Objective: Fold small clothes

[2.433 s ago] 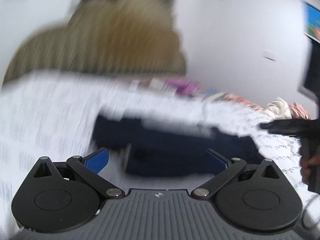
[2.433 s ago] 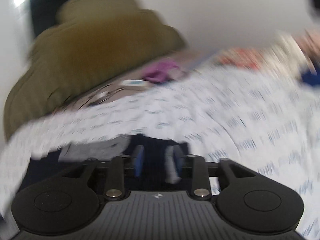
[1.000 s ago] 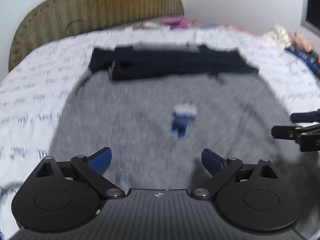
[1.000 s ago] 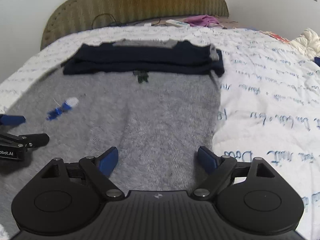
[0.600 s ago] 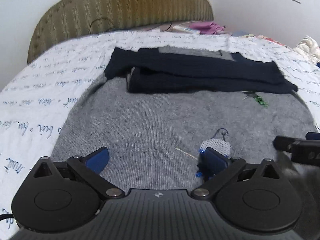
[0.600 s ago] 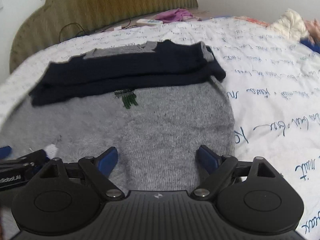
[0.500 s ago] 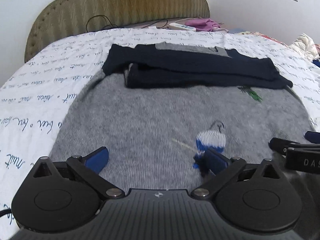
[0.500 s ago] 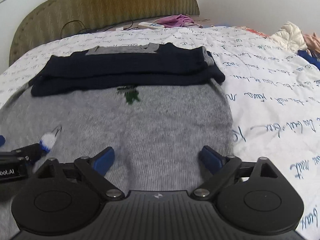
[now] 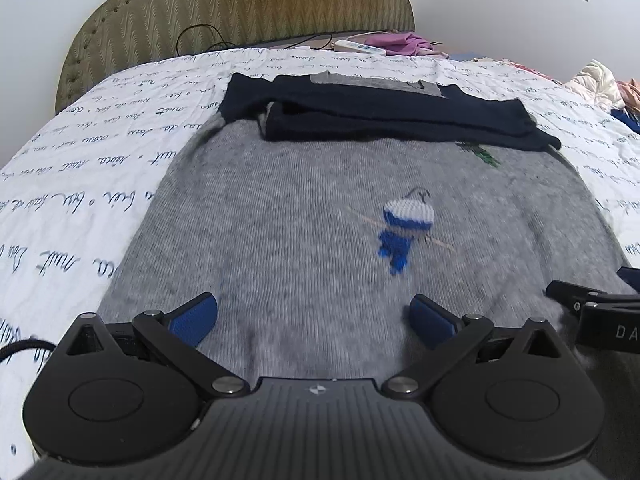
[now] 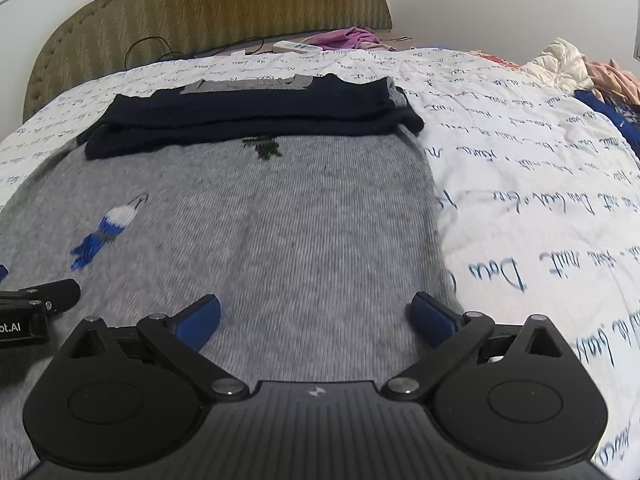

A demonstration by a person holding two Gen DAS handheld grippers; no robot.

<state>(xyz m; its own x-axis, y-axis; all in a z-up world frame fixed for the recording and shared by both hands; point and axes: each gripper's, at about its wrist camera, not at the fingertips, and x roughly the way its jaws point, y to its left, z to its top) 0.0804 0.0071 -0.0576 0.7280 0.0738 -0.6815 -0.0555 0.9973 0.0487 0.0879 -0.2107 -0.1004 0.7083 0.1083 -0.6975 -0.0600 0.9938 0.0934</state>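
The big white bedspread with blue writing (image 10: 540, 216) gives a flat place to fold. The grey knitted sweater with dark navy sleeves (image 9: 304, 240) fills the middle, sleeves folded across the top. The left gripper (image 9: 314, 318) is spread wide and the right gripper (image 10: 316, 318) is opening, both empty above the bottom edge, probably to lift it.

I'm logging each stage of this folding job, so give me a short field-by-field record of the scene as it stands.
surface: bed with a white script-printed cover
garment: grey sweater spread flat, navy sleeves folded across its upper part
motifs: small green one below the sleeves; blue and white one on the body
left gripper: open, over the near edge, nothing held
right gripper: jaws opening, only flat knit between them, nothing gripped
background: olive headboard, power strip, purple cloth
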